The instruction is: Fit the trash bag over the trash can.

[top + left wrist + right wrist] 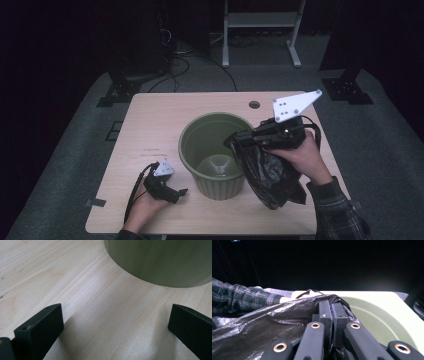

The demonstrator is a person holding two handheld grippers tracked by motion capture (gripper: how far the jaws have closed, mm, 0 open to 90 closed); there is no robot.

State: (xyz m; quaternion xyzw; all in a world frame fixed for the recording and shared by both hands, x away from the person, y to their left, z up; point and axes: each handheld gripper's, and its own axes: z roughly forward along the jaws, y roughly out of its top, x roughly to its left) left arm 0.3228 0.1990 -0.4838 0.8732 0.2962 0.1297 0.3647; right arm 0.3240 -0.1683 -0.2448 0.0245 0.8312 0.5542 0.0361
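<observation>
An olive green bin [216,155] stands open and upright in the middle of the wooden table [150,125]. To its right, a black plastic bag [267,172] hangs crumpled from my right gripper [240,140], which is held above the bin's right rim. In the right gripper view the gripper [331,305] is shut on the bag's [262,322] edge, with the bin [377,320] beyond it. My left gripper [181,192] rests on the table at the front left of the bin. Its jaws stand wide apart over bare wood, with the bin's wall [160,262] just ahead of them.
A small round hole [254,105] sits near the table's far edge. Behind the table, a white metal frame [260,30] and black stands with cables occupy the dark floor. A plaid sleeve [337,210] covers the right forearm.
</observation>
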